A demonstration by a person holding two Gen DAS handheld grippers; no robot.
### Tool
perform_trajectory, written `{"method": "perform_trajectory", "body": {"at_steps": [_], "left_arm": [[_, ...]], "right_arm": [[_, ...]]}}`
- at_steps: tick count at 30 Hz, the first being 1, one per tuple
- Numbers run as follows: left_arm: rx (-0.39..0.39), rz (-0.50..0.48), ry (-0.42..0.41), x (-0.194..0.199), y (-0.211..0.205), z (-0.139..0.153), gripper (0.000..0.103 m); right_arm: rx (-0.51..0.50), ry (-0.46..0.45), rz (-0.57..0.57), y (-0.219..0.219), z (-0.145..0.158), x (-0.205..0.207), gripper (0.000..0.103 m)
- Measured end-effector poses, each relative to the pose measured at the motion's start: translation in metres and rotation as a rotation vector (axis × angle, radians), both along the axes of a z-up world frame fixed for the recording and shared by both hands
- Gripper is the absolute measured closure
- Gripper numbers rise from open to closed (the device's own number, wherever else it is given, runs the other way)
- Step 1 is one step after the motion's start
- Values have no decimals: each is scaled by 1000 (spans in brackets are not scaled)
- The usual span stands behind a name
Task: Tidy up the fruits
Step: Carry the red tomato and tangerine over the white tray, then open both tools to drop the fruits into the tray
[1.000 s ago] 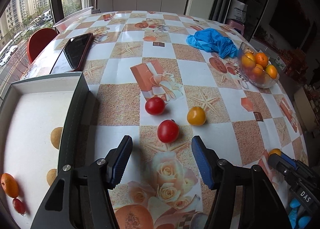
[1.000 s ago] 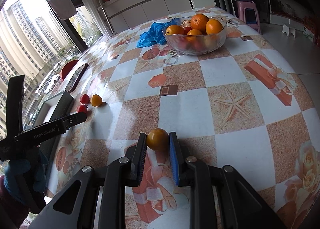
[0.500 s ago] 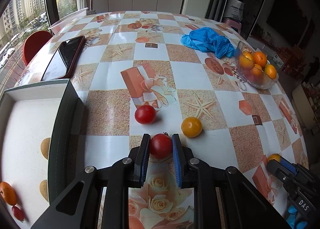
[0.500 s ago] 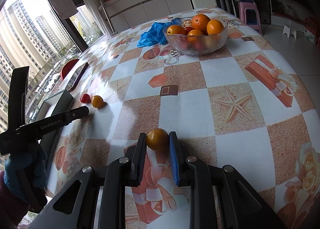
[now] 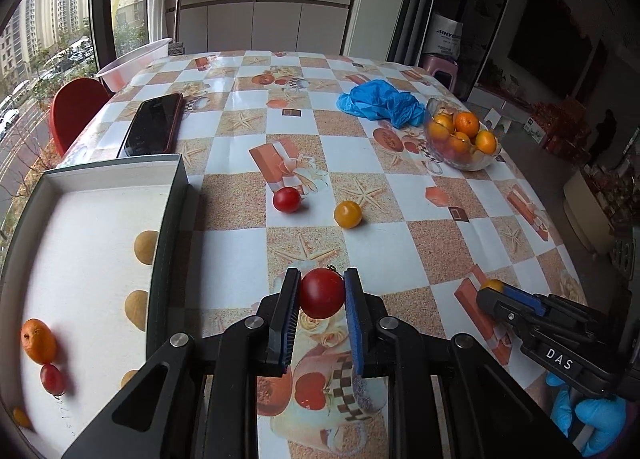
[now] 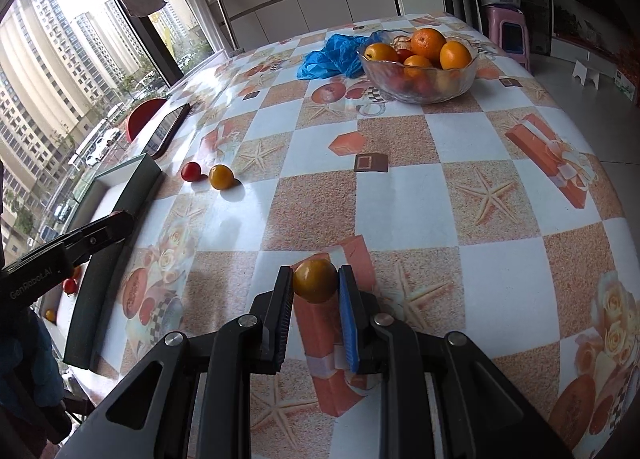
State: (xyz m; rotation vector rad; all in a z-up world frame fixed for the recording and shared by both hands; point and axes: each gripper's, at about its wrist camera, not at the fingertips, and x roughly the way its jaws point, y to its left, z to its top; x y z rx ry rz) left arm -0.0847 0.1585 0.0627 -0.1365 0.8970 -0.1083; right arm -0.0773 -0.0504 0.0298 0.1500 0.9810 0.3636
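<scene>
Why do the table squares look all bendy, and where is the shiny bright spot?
Left wrist view: the fisheye lens curves the checked tablecloth near the edges; the red tomato in the left gripper looks sharp. Right wrist view: window light makes glare on the cloth near the phone; the yellow tomato casts a soft shadow to its right.

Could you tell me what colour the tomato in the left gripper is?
Red tomato, clearest in the left wrist view.
</scene>
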Motion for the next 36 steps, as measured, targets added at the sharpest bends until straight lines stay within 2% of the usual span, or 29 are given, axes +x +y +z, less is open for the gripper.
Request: {"method": "perform_trajectory", "body": {"at_steps": [5, 9, 25, 36], "left_arm": [[-7, 43, -52, -16, 25, 19, 80], [10, 85, -75, -30, 50, 23, 80], [31, 215, -45, -71, 127, -12, 80], [2, 247, 31, -84, 156, -41, 80]], "right_arm": [[3, -15, 53, 28, 12, -4, 79], [-5, -25, 102, 54, 18, -9, 79], [-46, -46, 373, 186, 36, -33, 79], [-76, -20, 507, 250, 28, -49, 79]]}}
